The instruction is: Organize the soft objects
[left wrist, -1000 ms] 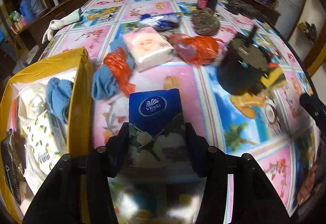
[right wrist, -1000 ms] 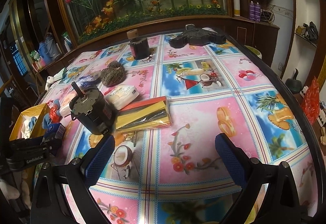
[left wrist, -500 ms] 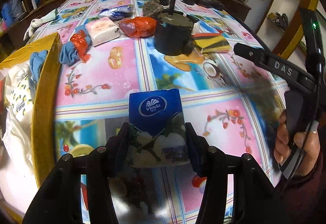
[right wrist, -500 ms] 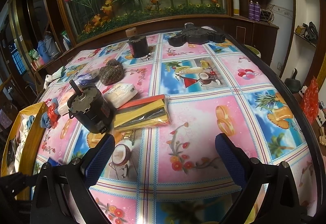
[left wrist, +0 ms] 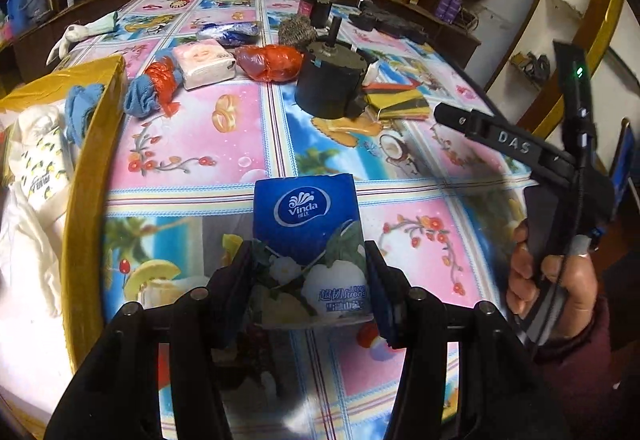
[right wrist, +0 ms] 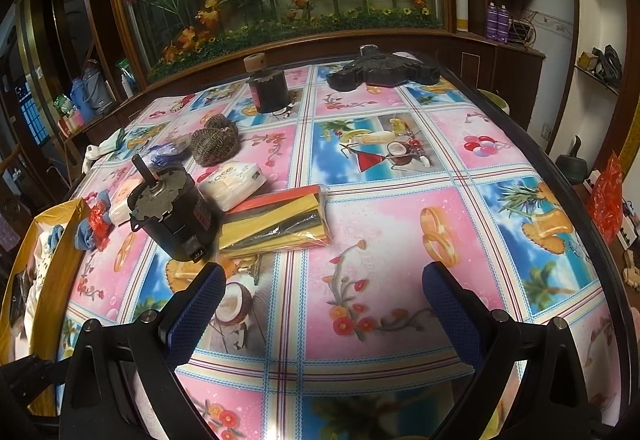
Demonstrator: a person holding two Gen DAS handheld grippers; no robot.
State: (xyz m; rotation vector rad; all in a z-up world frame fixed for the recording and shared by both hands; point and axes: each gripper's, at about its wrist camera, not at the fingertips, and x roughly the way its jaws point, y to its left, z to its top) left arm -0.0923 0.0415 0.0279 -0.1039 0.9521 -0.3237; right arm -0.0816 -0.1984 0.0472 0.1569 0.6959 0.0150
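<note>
The left gripper (left wrist: 308,280) pinches a blue tissue pack (left wrist: 306,236) by its lower half, 1 pad on each long side, so the soft pack stands upright and clear of the table (left wrist: 192,144) instead of sagging. At 9 o'clock from the pack sits the yellow box (left wrist: 86,200), already holding white and blue soft things; carrying the pack beside its wall looks like the lead-in to dropping it there. Toward 12 o'clock more soft items wait: a pink tissue pack (left wrist: 202,64), a blue sock (left wrist: 140,100) and an orange bag (left wrist: 272,62). The hard black motor (left wrist: 332,84) at 1 o'clock likely stays out. The right gripper (right wrist: 320,312) hangs spread and empty over the tablecloth, apparently kept free for the next pick.
</note>
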